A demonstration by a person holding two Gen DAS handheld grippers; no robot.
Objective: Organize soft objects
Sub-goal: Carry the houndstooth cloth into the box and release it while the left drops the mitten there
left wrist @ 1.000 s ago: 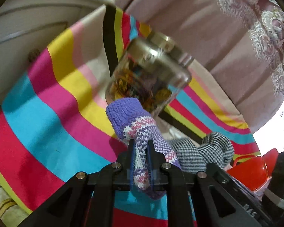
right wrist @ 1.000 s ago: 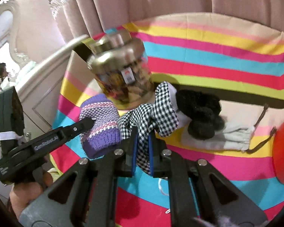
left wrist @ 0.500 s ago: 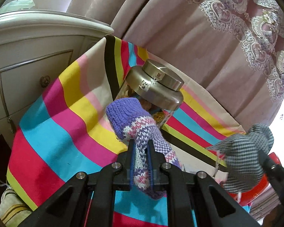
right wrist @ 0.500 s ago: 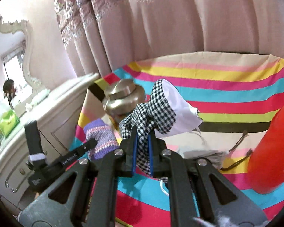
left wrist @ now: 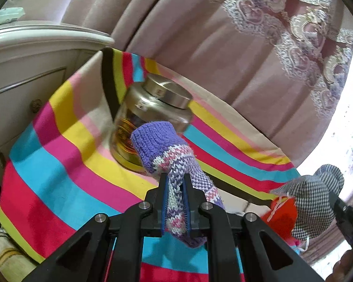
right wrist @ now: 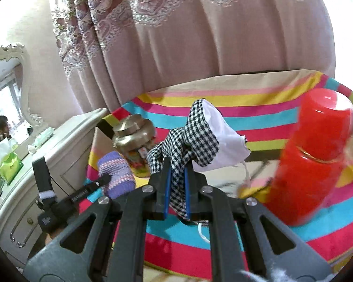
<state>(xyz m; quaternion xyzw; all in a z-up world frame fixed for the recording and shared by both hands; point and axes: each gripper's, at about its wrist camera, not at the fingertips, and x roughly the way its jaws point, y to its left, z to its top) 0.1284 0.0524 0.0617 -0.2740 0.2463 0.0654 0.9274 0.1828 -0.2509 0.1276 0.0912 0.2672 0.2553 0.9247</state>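
The left gripper (left wrist: pixel 175 181) is closed tight on a purple knitted sock (left wrist: pixel 167 155), with the blue pads pressing its pink and white patterned middle from both sides. The plain purple end of the sock stands up above the fingertips, and the rest hangs down behind the jaws (it does not touch the cloth, as far as I can see). The right gripper (right wrist: pixel 176 171) is closed in the same way on a black and white houndstooth fabric piece (right wrist: pixel 188 141), which has a white lining (right wrist: pixel 223 136) that opens to the right and a thin white cord hanging below it.

Both soft things are held in the air above a table covered with a striped cloth (left wrist: pixel 58 164) in pink, yellow, blue and red. On the far left part of the cloth stands a glass jar (left wrist: pixel 148 127) with a metal lid (left wrist: pixel 168 91); the sock is in front of it in the left view. On the right side of the cloth stands a red bottle (right wrist: pixel 313 155), a little blurred. In the right view the sock is to the left of the houndstooth piece, well apart from it, and the person's hand under the left gripper is only partly visible.

Behind the table hangs a pink curtain (right wrist: pixel 188 35) with lace pattern, and at the left is a white cabinet (left wrist: pixel 23 70) with a drawer knob.
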